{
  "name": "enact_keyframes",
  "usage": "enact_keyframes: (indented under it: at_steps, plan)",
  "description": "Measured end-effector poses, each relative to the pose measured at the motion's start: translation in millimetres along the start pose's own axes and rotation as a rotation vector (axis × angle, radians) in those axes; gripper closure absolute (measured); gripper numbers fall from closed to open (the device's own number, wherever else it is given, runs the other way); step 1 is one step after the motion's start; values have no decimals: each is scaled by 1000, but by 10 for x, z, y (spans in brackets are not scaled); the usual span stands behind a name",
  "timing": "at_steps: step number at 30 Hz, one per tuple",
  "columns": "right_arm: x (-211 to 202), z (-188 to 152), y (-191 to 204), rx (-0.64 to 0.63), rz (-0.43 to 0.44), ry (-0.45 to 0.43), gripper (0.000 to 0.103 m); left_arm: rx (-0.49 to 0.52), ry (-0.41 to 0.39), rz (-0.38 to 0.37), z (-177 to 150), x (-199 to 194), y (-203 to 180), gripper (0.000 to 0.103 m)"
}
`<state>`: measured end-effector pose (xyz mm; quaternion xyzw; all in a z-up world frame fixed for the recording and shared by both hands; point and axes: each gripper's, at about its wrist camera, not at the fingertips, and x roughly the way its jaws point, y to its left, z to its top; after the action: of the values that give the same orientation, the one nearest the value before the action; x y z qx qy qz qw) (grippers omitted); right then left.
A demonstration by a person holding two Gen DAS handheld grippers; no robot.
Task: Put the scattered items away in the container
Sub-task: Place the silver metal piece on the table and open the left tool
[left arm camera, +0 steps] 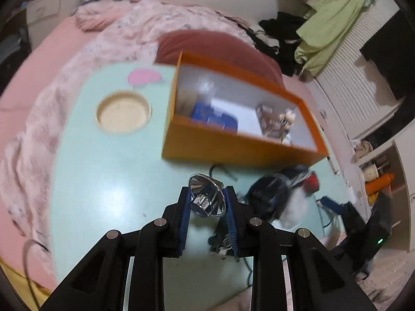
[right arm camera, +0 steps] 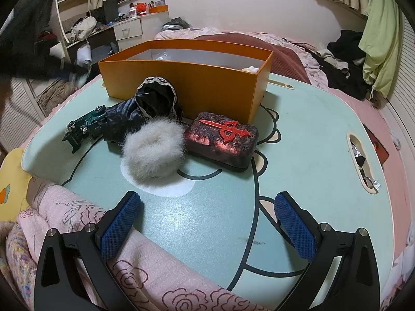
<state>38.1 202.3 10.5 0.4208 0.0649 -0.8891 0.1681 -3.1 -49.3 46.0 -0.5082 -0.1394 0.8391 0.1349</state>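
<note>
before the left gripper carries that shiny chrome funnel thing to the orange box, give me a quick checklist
1. Grip: left gripper shut on the shiny chrome funnel-shaped piece, held between both blue pads: ok.
2. Lift: piece appears clear of the mint green tabletop: cannot tell, the view is blurred.
3. Orange rectangular cardboard box open on top: ok.
4. Free room inside: white floor shows between the items: ok.
5. Right gripper open, empty, away from the box: ok.
6. Tidying finished: not ok; white fluffy pom-pom and dark embossed case with red emblem remain out.
</note>
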Motion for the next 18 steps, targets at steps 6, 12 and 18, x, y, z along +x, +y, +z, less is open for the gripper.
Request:
enact_keyframes:
  at_steps: [6, 12, 18]
  plan:
    - [-3, 0, 1, 0, 0, 0, 0, 31, 6, -4, -142, 280, -180, 79]
    - [-9, -2, 0, 1, -1, -1, 0, 64, -20, -28, -100, 254, -320, 79]
    - [-14, -4, 0, 2, -2, -1, 0, 74, -62, 7, -157, 200, -246, 49]
